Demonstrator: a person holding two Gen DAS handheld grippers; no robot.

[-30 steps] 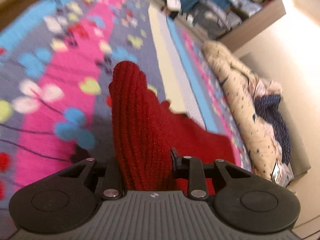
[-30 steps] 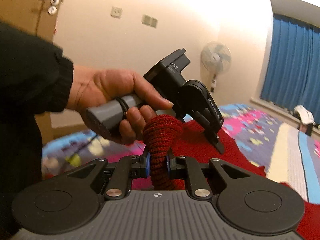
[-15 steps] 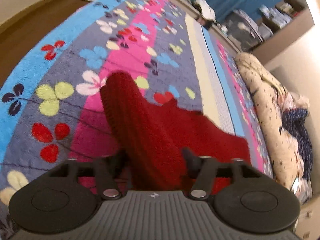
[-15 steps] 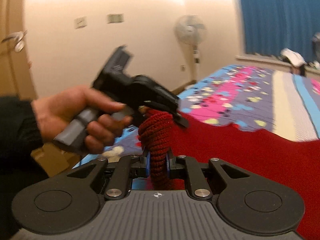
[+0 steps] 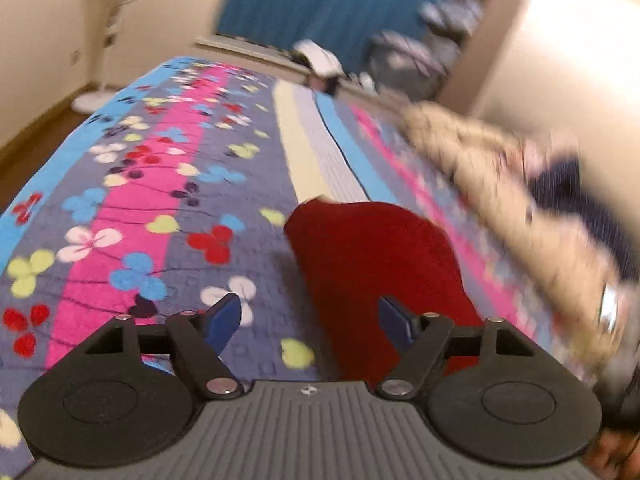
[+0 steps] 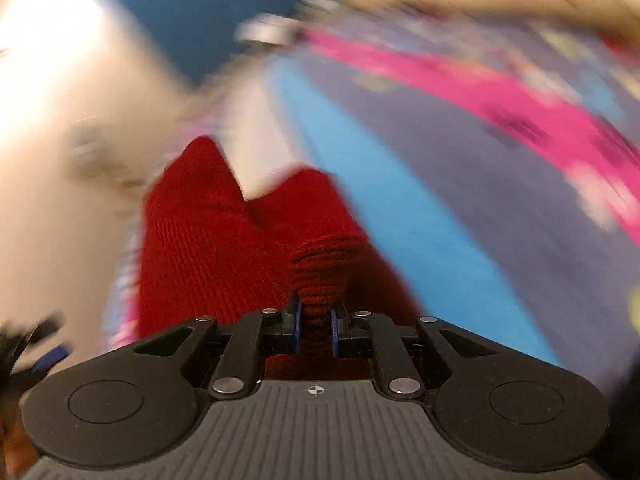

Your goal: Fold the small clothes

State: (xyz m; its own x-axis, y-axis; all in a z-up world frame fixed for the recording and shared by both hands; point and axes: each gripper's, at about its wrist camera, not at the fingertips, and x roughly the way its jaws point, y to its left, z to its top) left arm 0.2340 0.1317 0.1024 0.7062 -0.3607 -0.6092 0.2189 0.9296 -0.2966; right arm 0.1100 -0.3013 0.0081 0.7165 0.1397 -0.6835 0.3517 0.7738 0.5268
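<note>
A small red knitted garment (image 5: pixel 372 264) lies on the flowered bedspread (image 5: pixel 168 184), ahead and to the right in the left wrist view. My left gripper (image 5: pixel 310 320) is open and empty above the bedspread; its right finger stands in front of the garment's left part. In the right wrist view my right gripper (image 6: pixel 315 320) is shut on a bunched ribbed edge of the red garment (image 6: pixel 208 236), which spreads ahead and to the left. This view is heavily blurred.
A beige patterned bolster or rolled duvet (image 5: pixel 500 184) runs along the bed's right side. A fan (image 5: pixel 104 40) stands on the floor at the far left. Blue curtains (image 5: pixel 320 8) hang behind the bed. Clutter lies at the bed's far end.
My left gripper has opened and let go of the red garment, which now lies on the bed. My right gripper, still clamped on the fabric, has swung quickly towards the bed.
</note>
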